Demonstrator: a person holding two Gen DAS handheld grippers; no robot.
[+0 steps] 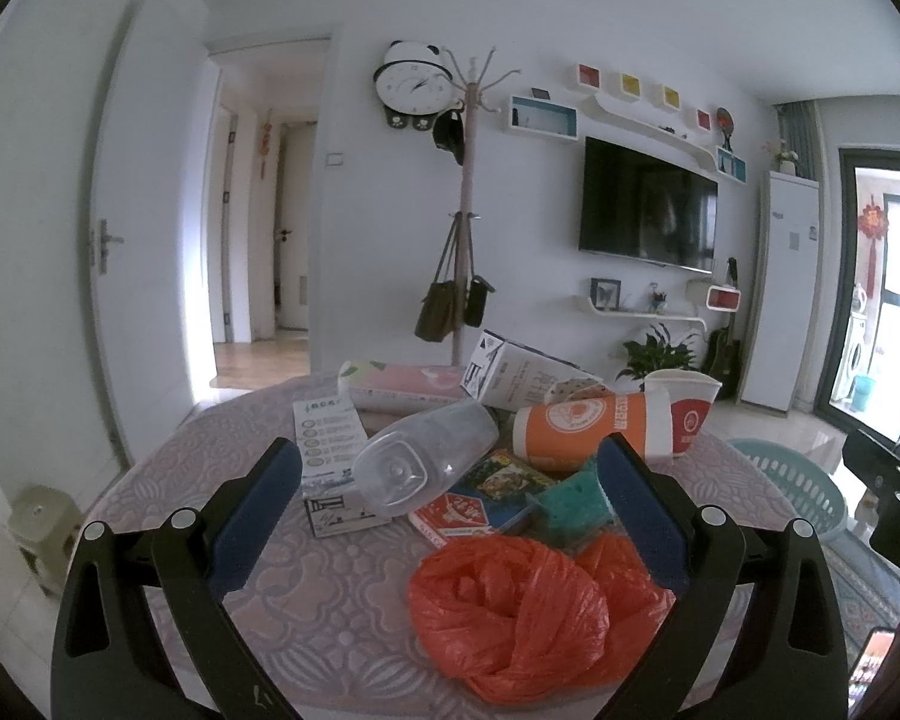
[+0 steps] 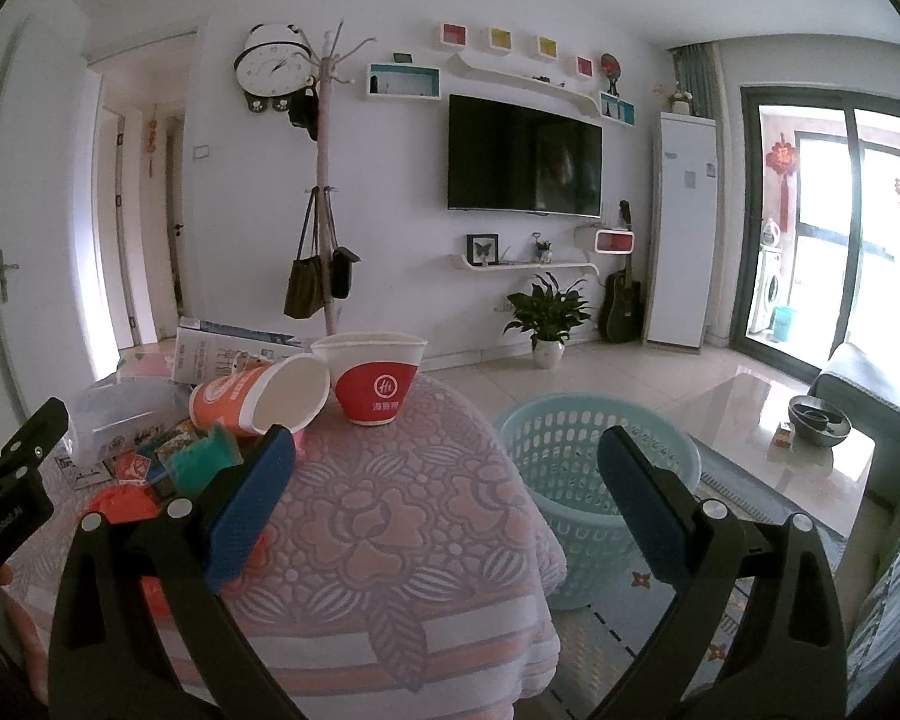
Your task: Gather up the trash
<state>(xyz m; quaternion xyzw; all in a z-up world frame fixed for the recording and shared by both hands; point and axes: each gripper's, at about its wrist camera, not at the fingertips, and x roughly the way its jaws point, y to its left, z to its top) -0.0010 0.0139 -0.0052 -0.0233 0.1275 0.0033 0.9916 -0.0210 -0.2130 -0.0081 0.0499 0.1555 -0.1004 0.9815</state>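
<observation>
Crumpled orange plastic bag (image 1: 510,606) on desk (image 1: 330,600): light, soft, slippery; pinch a thick fold. Both grippers' fingers (image 1: 258,516) spread, empty.

The table holds two paper cups (image 1: 594,429) (image 2: 377,381), two milk cartons (image 1: 330,468) (image 1: 522,381), one clear plastic bottle (image 1: 426,456), one orange plastic bag (image 1: 510,606); one laundry basket (image 2: 594,480) stands beside it.

White letters reading "GenRobot.AI" are showing on the left gripper's black body (image 2: 6,516). Print on the cups and cartons is staying illegible.
</observation>
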